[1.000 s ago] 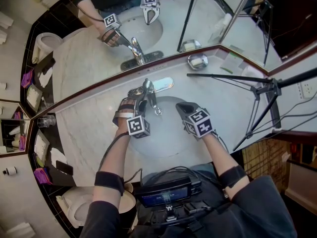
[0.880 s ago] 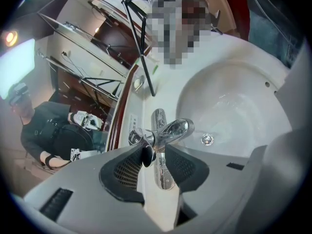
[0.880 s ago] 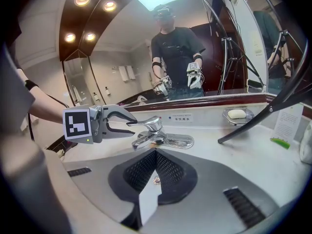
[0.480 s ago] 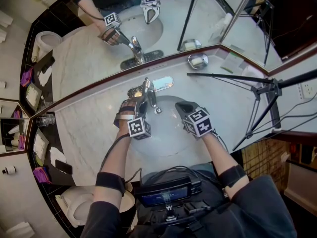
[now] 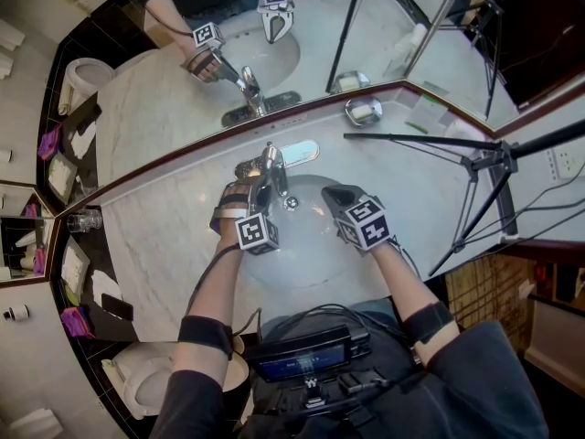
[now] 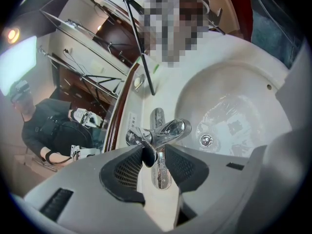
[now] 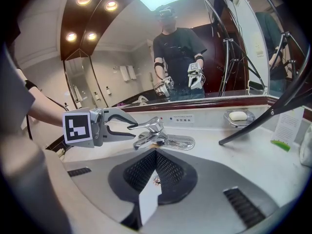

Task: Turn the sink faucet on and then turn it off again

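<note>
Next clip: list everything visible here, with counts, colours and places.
mirror: one, brown-edged, back wall
counter: one, pale marble, below the mirror
sink: one, white, set in the counter
faucet: one, chrome, behind the sink
drain: one, chrome, sink bottom
soap dish: one, chrome, right of the faucet
soap: one, white, in the soap dish
glass: one, clear, counter's left end
tripod: one, black, right of the sink
toilet: one, white, lower left
left tool: one, grey, jaws apart around the faucet lever
right tool: one, grey, jaws shut, over the sink's right side
</note>
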The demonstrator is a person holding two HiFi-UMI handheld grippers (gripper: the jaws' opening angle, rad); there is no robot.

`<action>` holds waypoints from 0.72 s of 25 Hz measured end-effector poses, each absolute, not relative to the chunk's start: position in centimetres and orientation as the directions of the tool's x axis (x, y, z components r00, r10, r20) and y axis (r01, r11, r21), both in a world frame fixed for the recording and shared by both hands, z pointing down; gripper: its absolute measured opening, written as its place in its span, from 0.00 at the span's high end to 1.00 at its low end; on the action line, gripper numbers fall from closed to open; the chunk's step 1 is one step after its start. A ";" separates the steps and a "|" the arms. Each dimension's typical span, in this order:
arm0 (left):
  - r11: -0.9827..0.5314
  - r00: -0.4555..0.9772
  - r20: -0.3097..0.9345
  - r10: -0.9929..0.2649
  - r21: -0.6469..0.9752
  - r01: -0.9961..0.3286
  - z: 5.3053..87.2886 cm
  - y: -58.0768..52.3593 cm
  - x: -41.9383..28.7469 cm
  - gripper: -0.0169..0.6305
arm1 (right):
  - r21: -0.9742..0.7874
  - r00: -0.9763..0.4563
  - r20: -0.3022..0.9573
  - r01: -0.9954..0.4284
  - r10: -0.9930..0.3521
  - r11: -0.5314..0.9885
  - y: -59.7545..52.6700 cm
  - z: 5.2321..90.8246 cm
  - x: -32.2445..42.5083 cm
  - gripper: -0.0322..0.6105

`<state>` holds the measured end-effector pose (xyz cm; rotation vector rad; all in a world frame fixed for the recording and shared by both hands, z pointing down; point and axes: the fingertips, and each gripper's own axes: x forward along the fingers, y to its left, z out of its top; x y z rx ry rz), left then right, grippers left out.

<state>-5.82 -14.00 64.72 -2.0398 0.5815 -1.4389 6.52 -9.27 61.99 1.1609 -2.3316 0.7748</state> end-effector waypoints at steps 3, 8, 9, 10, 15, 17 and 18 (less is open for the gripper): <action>-0.758 0.319 0.712 -0.625 -0.652 -0.031 64.4 -13.8 -5.9 0.77 | -0.288 -0.564 0.581 -0.817 -0.587 0.500 -9.2 61.5 6.6 0.91; -0.754 0.333 0.696 -0.636 -0.653 -0.076 62.5 -12.7 -6.4 0.77 | -0.279 -0.566 0.572 -0.815 -0.594 0.508 -9.1 60.9 6.7 0.91; -0.749 0.336 0.688 -0.643 -0.656 -0.089 61.9 -12.5 -6.6 0.78 | -0.278 -0.568 0.570 -0.814 -0.594 0.511 -9.0 60.7 6.6 0.91; -0.745 0.339 0.680 -0.650 -0.659 -0.106 61.2 -12.3 -6.7 0.79 | -0.277 -0.569 0.568 -0.812 -0.595 0.513 -9.0 60.6 6.5 0.91; -0.741 0.369 0.645 -0.669 -0.612 -0.276 58.1 -11.1 -7.4 0.97 | -0.272 -0.580 0.554 -0.804 -0.597 0.528 -9.0 59.9 6.0 0.91; -0.745 0.383 0.639 -0.668 -0.568 -0.352 57.2 -10.5 -7.6 0.97 | -0.268 -0.583 0.550 -0.802 -0.598 0.534 -9.1 59.6 5.8 0.91; -0.744 0.391 0.635 -0.666 -0.538 -0.395 56.8 -10.2 -7.8 0.97 | -0.267 -0.584 0.549 -0.800 -0.598 0.537 -9.1 59.4 5.7 0.91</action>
